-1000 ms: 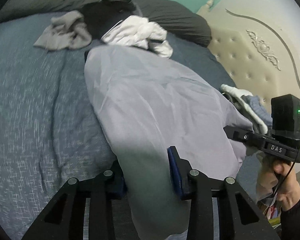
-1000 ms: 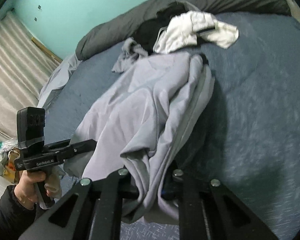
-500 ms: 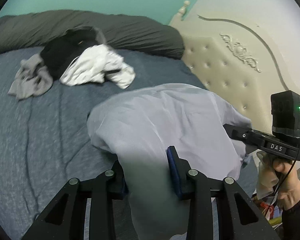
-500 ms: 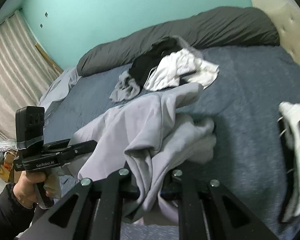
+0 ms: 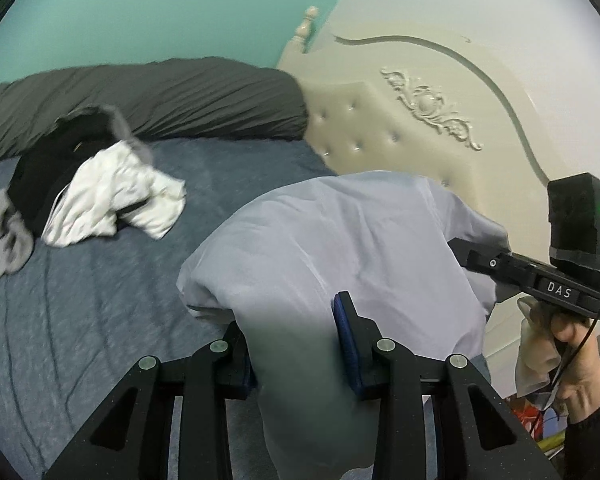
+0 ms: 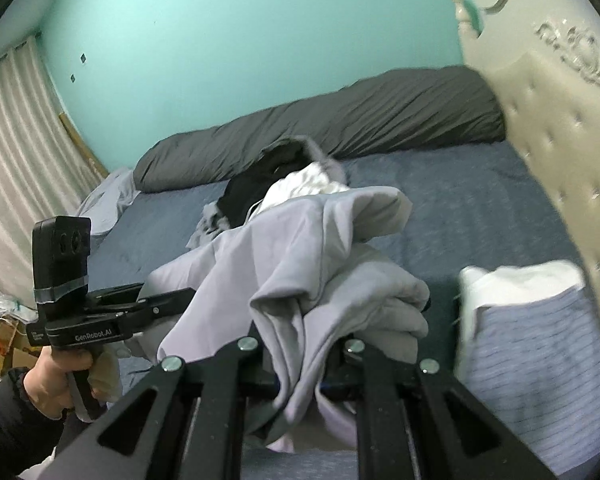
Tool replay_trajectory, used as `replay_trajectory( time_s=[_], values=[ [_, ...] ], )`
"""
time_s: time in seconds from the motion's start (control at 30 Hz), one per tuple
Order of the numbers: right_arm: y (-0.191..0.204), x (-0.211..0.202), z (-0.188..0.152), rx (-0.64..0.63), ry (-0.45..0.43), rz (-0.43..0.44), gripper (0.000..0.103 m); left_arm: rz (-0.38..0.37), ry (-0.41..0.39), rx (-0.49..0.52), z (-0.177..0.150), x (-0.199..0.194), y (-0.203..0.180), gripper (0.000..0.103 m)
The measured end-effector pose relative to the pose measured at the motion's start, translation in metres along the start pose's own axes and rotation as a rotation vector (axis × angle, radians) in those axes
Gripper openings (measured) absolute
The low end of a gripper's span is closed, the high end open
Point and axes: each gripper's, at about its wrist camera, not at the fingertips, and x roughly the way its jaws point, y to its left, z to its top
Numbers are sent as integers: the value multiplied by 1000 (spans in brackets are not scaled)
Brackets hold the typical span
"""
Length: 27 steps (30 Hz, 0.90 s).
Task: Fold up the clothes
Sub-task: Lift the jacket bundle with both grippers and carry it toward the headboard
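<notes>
Left gripper and right gripper both clamped on lilac garment, bunched, lifted over near bed. Judgement: keep both pinches firm, hold edges level, keep clear of striped folded stack at right.

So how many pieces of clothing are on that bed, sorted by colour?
Lavender, held up by both grippers: 1
Black, in the far pile: 1
White, in the far pile: 1
Grey, in the far pile: 1
Blue striped with white, folded near the headboard: 1
Total: 5 that I can tell apart.
</notes>
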Motion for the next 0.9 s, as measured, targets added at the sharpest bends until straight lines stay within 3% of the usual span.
replay_trajectory(
  time_s=[0.5,0.7,0.9],
  values=[
    [-92,-66,48,-4,-111,-78,11,-36,-52,72,73,66,-98,36],
    [-131,-78,52,-8,-154,-109,11,-42,-62,74,82,104,-123,36],
    [-171,-79,31,9,-167,-146,11,-33,-57,91,70,143,-147,36]
  ],
)
